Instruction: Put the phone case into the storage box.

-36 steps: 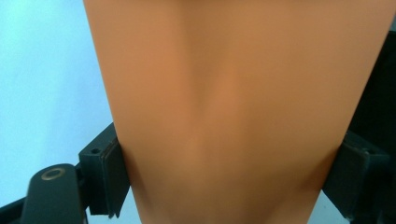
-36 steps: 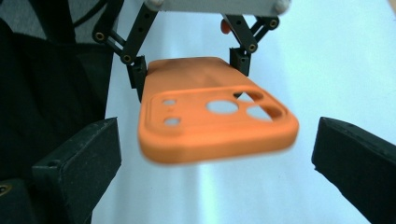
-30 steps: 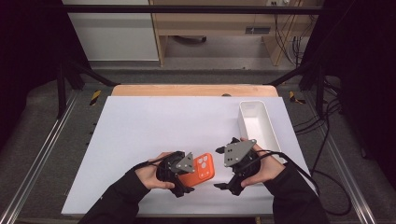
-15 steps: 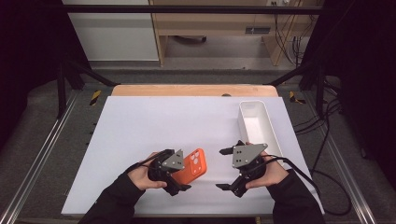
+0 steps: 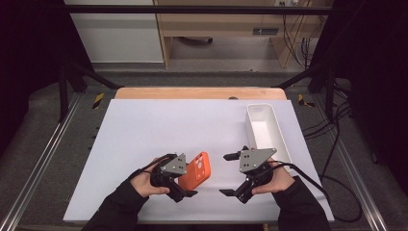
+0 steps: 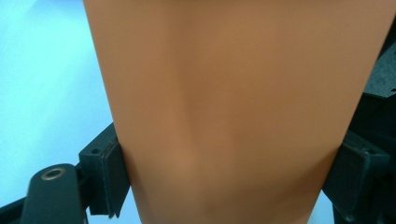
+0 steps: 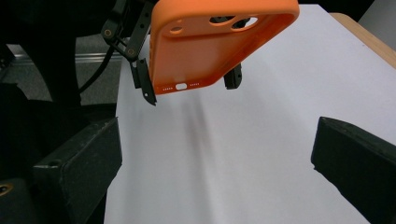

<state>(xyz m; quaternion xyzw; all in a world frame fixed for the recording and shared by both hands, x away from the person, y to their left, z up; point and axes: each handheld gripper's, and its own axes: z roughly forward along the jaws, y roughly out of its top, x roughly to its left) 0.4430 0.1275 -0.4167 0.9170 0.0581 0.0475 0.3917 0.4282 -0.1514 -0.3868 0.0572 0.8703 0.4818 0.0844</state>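
Note:
An orange phone case (image 5: 197, 171) is clamped across its width by my left gripper (image 5: 188, 180), near the front of the white table (image 5: 168, 125). In the left gripper view the case's smooth back (image 6: 233, 102) lies between the two pads (image 6: 109, 177). My right gripper (image 5: 225, 174) stands a short way right of the case. Its jaws are wide apart, have just been closing a little, and have nothing between them. In the right gripper view (image 7: 217, 163) the case (image 7: 219, 42) hangs ahead, hollow side and camera cut-outs facing me.
A long white tray (image 5: 251, 126) stands at the right of the table, just beyond the right gripper. A wooden strip (image 5: 192, 93) runs along the table's far edge. Metal rails border both sides.
The right gripper has drawn away to the right of the case. The left gripper has shifted slightly left with the case and tilted it.

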